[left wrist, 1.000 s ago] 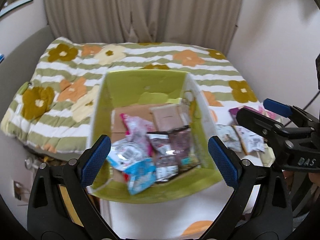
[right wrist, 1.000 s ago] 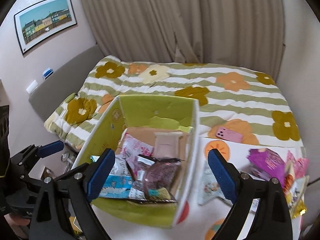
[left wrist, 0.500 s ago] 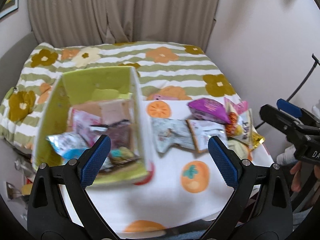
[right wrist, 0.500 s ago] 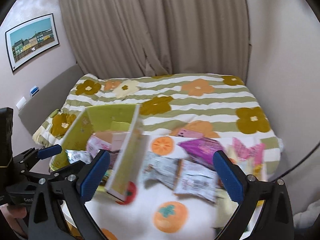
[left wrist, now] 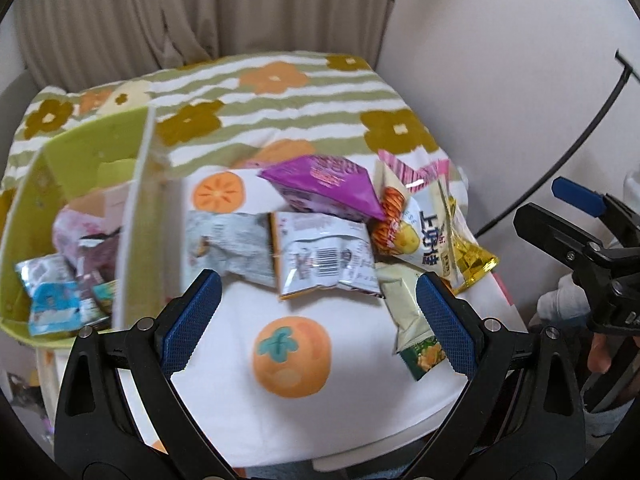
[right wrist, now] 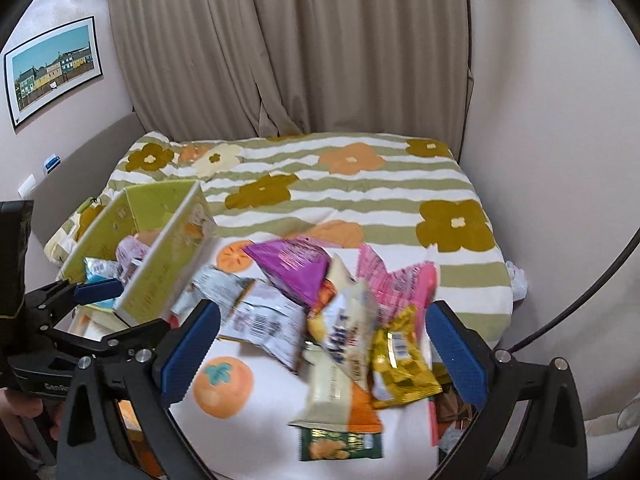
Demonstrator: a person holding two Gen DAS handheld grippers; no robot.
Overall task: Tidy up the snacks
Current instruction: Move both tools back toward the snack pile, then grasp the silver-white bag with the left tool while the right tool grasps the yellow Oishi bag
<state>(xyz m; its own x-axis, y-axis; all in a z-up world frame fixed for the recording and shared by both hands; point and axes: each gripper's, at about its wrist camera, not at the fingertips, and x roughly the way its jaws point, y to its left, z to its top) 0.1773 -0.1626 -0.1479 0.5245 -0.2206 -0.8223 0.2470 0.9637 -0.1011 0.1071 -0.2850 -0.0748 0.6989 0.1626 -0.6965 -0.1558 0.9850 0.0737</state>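
A green box [left wrist: 92, 148] [right wrist: 160, 280] with several snack packets inside stands at the left of a white table with orange fruit prints [left wrist: 292, 356] [right wrist: 224, 388]. Loose snacks lie to its right: a purple bag [left wrist: 324, 184] [right wrist: 296, 264], a white barcode packet [left wrist: 324, 260] [right wrist: 268, 324], a cream bar with a green end [left wrist: 412, 320] [right wrist: 332, 392], a yellow packet [right wrist: 400, 364]. My left gripper [left wrist: 316, 320] is open and empty above the table. My right gripper [right wrist: 320, 352] is open and empty over the loose pile.
A bed with a striped flower blanket [right wrist: 340, 184] lies behind the table. Curtains [right wrist: 288, 48] hang at the back. A wall and a black cable [left wrist: 580, 140] are at the right. The right gripper also shows in the left wrist view [left wrist: 592, 236].
Both grippers have swung right, from over the green box to over the loose snack pile. Both stay open and empty.
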